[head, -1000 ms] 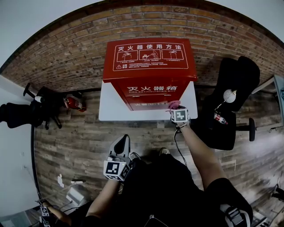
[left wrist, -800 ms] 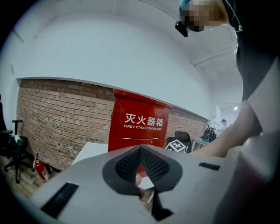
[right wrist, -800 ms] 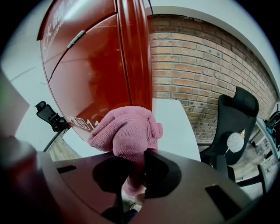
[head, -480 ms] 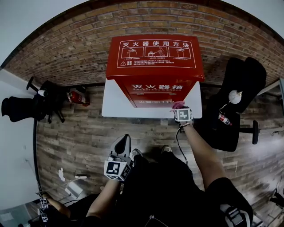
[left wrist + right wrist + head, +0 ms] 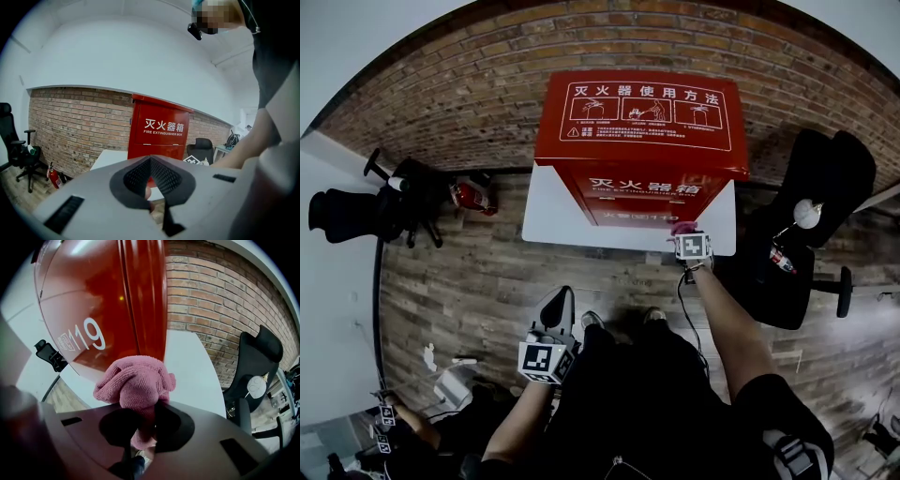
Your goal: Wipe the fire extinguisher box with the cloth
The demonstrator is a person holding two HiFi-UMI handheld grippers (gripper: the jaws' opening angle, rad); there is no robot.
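On my feed the room is a brick wall [image 5: 441,103] above a wood-plank floor [image 5: 459,281], with a white tabletop [image 5: 558,220] set against the wall. The red fire extinguisher box [image 5: 642,141] stands on that tabletop, its sloping lid carrying a white instruction panel and its front printed with white characters. A black office chair [image 5: 811,216] sits just right of the tabletop and another black chair [image 5: 366,211] is well off to the left. My right gripper [image 5: 692,246] is reached out to the lower front of the box near its right corner, above the tabletop's front edge. Its jaws are clenched on the pink cloth [image 5: 136,380], which bunches out ahead of them close to the red panel marked 119; I can't tell whether it touches. My left gripper [image 5: 558,305] hangs low over the floor, well short of the tabletop, with its jaws closed together and holding nothing. A small red extinguisher [image 5: 472,197] lies on the floor by the left chair.
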